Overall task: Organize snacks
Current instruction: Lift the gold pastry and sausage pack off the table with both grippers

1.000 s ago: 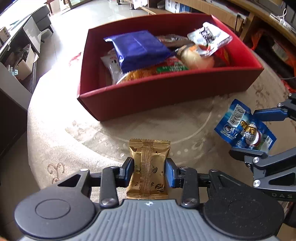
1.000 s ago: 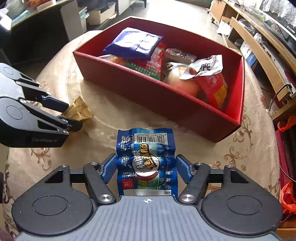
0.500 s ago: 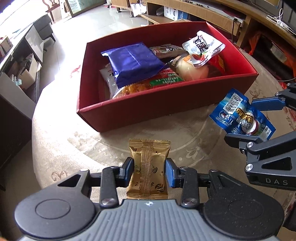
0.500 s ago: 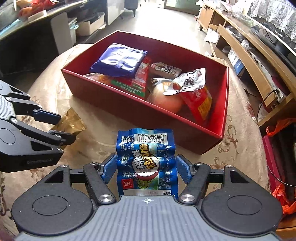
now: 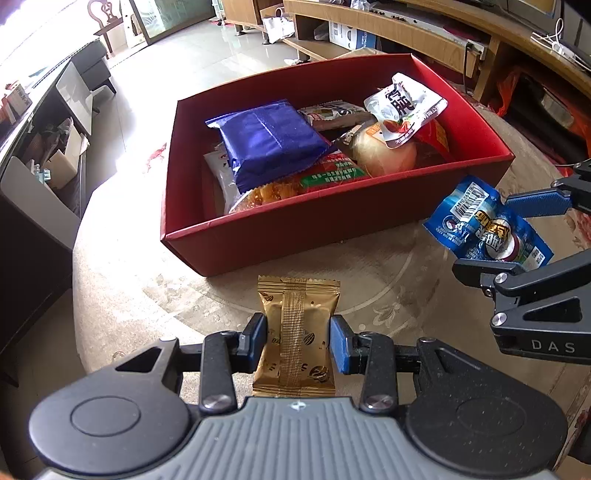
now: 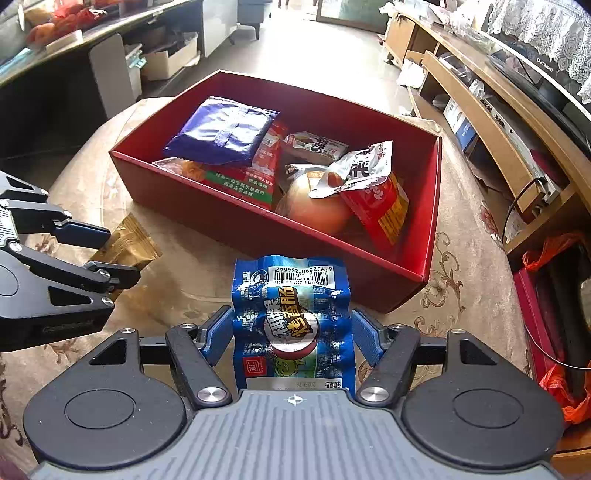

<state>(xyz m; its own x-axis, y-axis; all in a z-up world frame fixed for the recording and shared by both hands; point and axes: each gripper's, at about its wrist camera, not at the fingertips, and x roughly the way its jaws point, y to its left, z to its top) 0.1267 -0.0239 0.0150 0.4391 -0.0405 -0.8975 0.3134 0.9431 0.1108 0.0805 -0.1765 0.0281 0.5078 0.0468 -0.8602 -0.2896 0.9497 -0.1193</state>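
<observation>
- A home living room, by the look of it.
- A long wooden TV console (image 6: pixel 491 122) runs along one wall, its open shelves holding boxes and clutter, with a dark screen (image 6: pixel 546 77) standing on top.
- White lace curtains (image 6: pixel 546 26) hang behind the screen.
- The floor (image 5: pixel 207 48) is glossy pale tile with daylight glaring off it.
- A dark sofa (image 5: pixel 92 70) and a carved wooden chair (image 5: pixel 105 22) stand farther off.
- The round bench (image 6: pixel 461 280) wears a beige cloth patterned with scrolls and flowers.
- A red box (image 5: pixel 332 221) of packaged snacks sits on it.
- Cardboard boxes (image 6: pixel 166 61) lie on the floor under a side counter.
</observation>
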